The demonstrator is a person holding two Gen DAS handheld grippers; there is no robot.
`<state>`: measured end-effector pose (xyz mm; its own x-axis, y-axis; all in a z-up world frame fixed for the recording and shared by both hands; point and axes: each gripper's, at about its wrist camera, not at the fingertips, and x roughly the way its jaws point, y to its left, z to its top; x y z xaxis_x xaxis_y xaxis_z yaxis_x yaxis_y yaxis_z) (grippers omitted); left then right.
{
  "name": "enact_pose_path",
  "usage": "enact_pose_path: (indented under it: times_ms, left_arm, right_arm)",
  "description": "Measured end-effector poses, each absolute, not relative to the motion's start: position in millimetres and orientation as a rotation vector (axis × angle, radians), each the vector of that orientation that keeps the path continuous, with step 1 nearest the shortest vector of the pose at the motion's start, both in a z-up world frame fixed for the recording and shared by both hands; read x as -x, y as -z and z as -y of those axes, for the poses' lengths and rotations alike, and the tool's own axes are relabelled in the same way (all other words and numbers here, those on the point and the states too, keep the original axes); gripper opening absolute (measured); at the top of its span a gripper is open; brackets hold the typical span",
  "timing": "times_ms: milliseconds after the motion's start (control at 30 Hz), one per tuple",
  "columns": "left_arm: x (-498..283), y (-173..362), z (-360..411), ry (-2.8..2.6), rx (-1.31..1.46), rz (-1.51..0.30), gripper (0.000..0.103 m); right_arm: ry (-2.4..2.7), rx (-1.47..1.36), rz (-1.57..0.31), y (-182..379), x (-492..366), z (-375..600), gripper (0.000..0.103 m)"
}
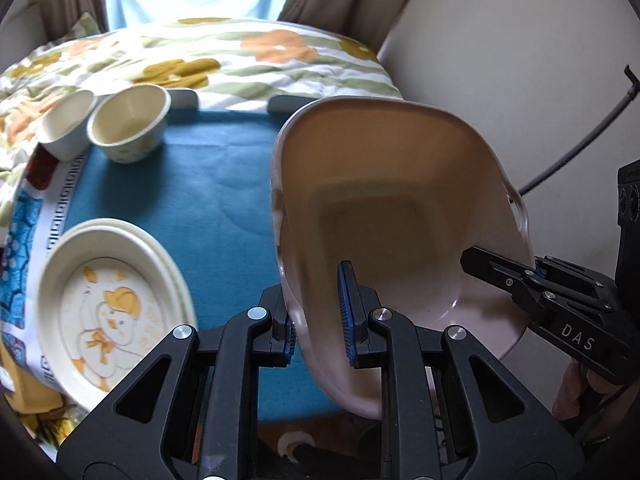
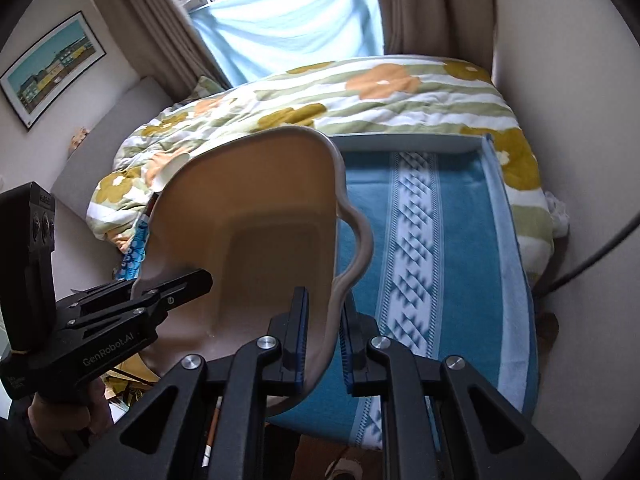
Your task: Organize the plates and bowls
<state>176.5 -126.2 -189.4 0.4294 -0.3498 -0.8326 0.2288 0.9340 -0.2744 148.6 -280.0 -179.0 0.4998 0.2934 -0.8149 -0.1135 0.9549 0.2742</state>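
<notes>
So the left gripper (image 1: 320, 312) is clamped tight on one rim of a big pinkish-beige basin (image 1: 400, 208), blue pads pinching the wall from both sides. The right gripper (image 2: 325, 344) has the opposite rim the same way, right by the wavy handle edge. The basin hangs between the two, tipped up so you look straight into its empty bottom, held clear above the desk (image 1: 224, 184), which has a teal cloth on it.

Out to the left of the left gripper there's a stack of cream plates (image 1: 112, 304) with a yellow duck print, sitting on the cloth's edge. Further ahead and left, two small cream bowls (image 1: 128, 124) stand side by side, just about touching. Past the desk is a bed with a flowery duvet (image 2: 360, 96), then curtains (image 2: 420, 4) and a window.
</notes>
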Motion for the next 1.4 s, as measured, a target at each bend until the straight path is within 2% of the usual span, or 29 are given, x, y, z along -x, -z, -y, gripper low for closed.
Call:
enact_pose_path:
  times_ms: [367, 800, 833, 900, 933, 967, 1000, 1033, 1200, 1400]
  left_arm:
    - [-193.9, 275.6, 190.2, 0.428, 0.072, -1.182, 0.016]
    - [-199.4, 285.8, 196.7, 0.411, 0.012, -1.172, 0.016]
    - [-198.1, 284.4, 198.2, 0.407, 0.002, -1.170, 0.020]
    - [-197.1, 283.7, 201.7, 0.394, -0.028, -1.167, 0.042]
    - [-195.9, 281.9, 202.6, 0.386, -0.041, -1.159, 0.065]
    - [-194.9, 280.3, 202.7, 0.379, -0.050, -1.144, 0.079]
    - [-193.8, 278.1, 202.9, 0.374, -0.059, -1.126, 0.079]
    - [-193.9, 277.2, 203.0, 0.374, -0.066, -1.120, 0.080]
    - [-190.5, 269.2, 195.6, 0.365, -0.062, -1.127, 0.080]
    - [-169.4, 228.1, 168.2, 0.329, -0.036, -1.088, 0.080]
  right_arm:
    - [-0.153, -0.254, -1.080, 264.2, -150.2, 338.5, 0.013]
    - [-0.136, -0.322, -1.106, 287.0, -151.2, 348.7, 0.013]
    - [-0.137, -0.339, -1.108, 287.7, -151.5, 350.1, 0.013]
    - [-0.146, -0.390, -1.112, 290.0, -152.3, 354.1, 0.016]
    - [-0.142, -0.412, -1.108, 290.9, -152.3, 356.1, 0.027]
    - [-0.138, -0.430, -1.099, 291.3, -152.2, 357.6, 0.048]
    - [-0.137, -0.446, -1.089, 291.4, -152.0, 358.8, 0.057]
    - [-0.137, -0.463, -1.079, 291.4, -151.3, 360.5, 0.062]
    - [-0.120, -0.479, -1.059, 281.2, -148.4, 365.1, 0.062]
    - [-0.158, -0.425, -1.002, 235.2, -138.7, 356.8, 0.062]
